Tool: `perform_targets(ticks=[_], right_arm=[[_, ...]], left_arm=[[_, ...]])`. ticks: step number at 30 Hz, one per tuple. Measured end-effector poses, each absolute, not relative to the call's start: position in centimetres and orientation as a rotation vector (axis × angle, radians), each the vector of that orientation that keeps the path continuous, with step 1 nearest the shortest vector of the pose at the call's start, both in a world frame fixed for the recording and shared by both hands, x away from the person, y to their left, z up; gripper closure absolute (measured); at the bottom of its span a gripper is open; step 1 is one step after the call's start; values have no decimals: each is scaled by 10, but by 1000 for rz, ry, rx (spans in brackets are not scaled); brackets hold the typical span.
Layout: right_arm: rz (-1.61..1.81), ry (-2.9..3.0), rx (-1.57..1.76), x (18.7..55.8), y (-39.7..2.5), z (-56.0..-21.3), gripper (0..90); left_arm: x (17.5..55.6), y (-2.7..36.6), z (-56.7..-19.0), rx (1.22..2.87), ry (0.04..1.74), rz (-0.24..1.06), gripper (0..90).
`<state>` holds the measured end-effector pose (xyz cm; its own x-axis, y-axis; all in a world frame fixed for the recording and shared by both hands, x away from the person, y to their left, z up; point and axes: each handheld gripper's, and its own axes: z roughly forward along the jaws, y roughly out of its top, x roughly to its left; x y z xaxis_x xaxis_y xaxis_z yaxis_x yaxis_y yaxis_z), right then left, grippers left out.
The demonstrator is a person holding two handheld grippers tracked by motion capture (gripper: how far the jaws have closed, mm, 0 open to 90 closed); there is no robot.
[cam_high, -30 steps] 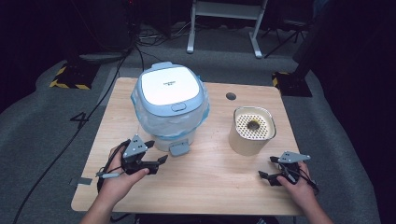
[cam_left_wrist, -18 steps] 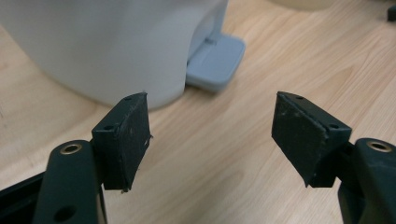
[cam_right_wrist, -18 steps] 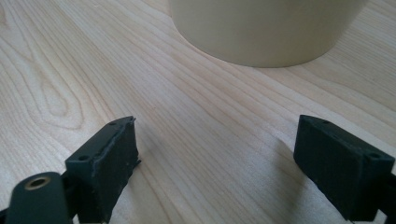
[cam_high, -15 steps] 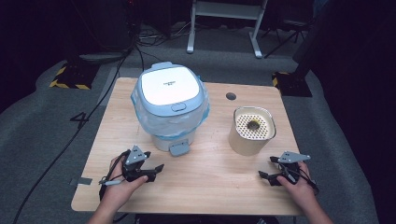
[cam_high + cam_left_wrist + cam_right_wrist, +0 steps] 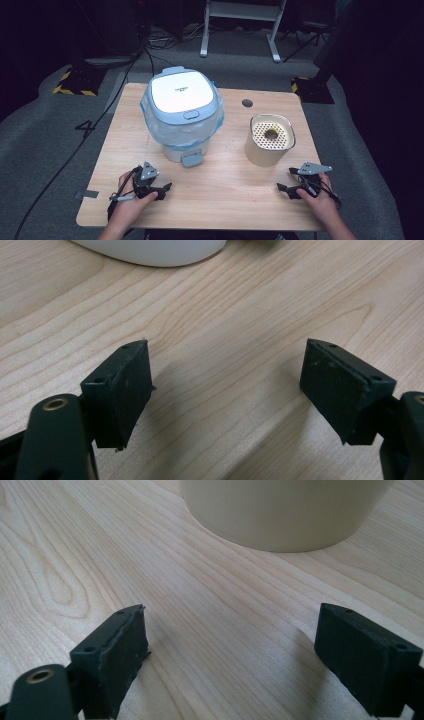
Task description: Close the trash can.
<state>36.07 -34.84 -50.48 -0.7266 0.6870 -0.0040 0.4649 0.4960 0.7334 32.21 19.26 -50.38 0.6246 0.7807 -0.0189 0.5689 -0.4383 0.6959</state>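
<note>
Fingers (image 5: 125, 390) apart, bagged bin (image 5: 183, 115) lidded, beige canister (image 5: 269, 140) beside

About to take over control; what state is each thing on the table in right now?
Left gripper: open, holding nothing.
Right gripper: open, holding nothing.
Bin: upright, lid shut, liner bag fitted.
Beige container: upright, perforated top in place.

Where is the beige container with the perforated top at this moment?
In the high view, the beige container stands on the table's right side, right of the lidded bin, just beyond the right gripper.
</note>
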Motion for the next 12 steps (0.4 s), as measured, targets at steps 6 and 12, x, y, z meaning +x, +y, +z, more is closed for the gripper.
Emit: perform_targets(ticks=[6,12], right_arm=[[1066,2448,971,361,-348,-505,135],[1066,2447,971,361,-348,-505,135]], left_arm=[[323,193,-504,2166,1076,404,163],[323,192,-505,2161,1080,404,161]])
